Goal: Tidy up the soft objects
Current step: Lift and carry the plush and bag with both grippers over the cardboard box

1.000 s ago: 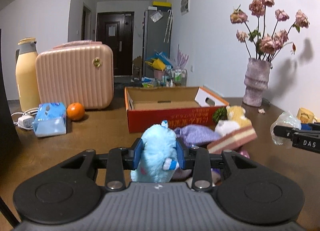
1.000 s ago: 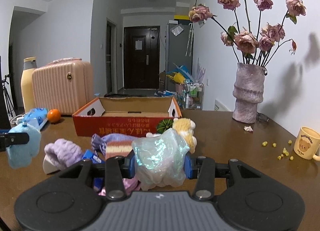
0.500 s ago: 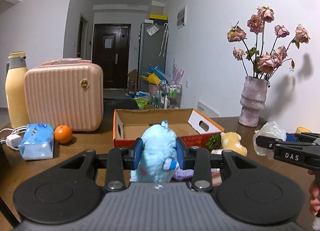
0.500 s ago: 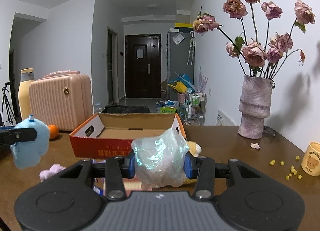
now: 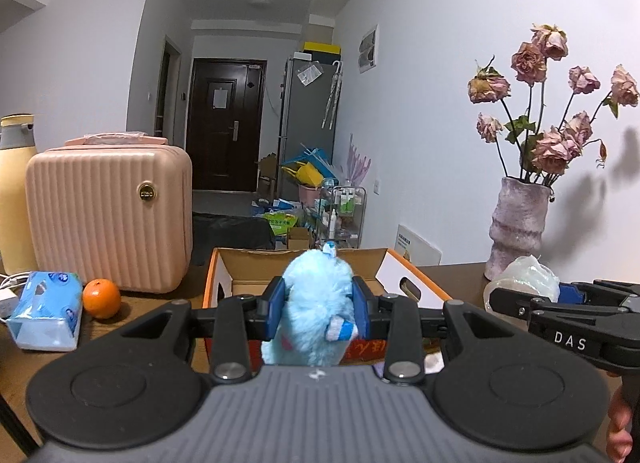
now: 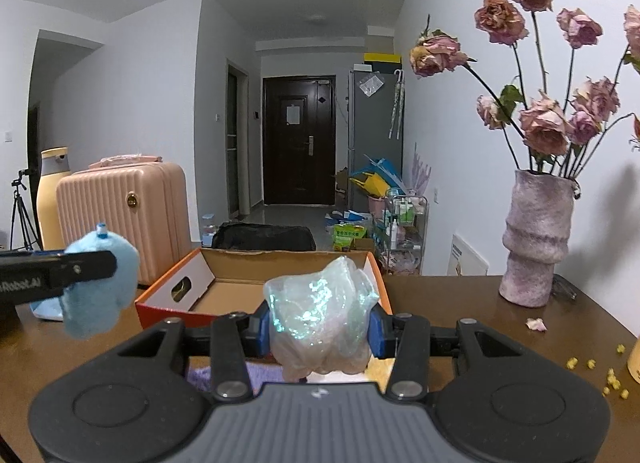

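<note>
Blue plush fills the left hand-held gripper (image 5: 318, 313): its blue pads are pressed into the sides of a fluffy pale-blue plush toy (image 5: 316, 303), which hangs clear of the bench (image 6: 460, 303) just in front of the open orange cardboard box (image 6: 224, 283). The right hand-held gripper (image 6: 320, 329) is likewise closed on its load, a crumpled iridescent plastic bag (image 6: 320, 319) squeezed between its pads and held up near the box's front edge. Both items are lifted and neither is in the box; the part of the box floor that shows looks bare, so as far as can be judged nothing has been stowed yet. What seems left is to carry both loads over the rim, let them go inside, then return for the rest. More soft things lie on the bench below the right gripper, among them a purple fuzzy item (image 6: 200, 375), mostly hidden behind the gripper body, so their number cannot be told. The pink suitcase (image 5: 108, 215), orange (image 5: 101, 298), tissue pack (image 5: 46, 309) and vase of dried roses (image 6: 536, 239) stand apart from this work.
</note>
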`<move>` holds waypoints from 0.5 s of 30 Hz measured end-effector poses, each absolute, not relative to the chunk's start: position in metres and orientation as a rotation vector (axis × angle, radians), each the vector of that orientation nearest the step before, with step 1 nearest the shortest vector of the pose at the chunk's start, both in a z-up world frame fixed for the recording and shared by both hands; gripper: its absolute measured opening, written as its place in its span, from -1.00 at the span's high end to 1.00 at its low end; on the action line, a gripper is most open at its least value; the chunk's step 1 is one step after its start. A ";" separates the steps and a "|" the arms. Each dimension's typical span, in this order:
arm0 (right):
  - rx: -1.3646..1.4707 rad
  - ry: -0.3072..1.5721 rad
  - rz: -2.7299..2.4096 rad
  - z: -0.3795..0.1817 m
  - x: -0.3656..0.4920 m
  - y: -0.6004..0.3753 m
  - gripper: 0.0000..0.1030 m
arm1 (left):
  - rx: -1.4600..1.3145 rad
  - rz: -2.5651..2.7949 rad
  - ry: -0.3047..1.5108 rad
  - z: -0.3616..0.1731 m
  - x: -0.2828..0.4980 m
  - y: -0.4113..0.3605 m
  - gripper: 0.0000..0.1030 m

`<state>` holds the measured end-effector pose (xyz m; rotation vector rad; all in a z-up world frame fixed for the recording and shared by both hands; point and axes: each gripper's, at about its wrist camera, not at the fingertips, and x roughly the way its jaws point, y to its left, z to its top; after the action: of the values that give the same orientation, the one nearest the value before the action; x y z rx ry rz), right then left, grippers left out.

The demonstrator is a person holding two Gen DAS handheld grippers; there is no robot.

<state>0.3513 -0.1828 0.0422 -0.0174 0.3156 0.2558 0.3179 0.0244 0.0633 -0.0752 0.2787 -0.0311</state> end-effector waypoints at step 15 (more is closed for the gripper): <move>-0.009 0.321 0.267 0.045 0.418 -0.178 0.16 | -0.089 0.021 0.293 0.055 0.377 0.029 0.31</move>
<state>0.4178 -0.1780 0.0452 -0.0088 0.3211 0.2667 0.3769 0.0291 0.0550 -0.0887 0.2931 0.0207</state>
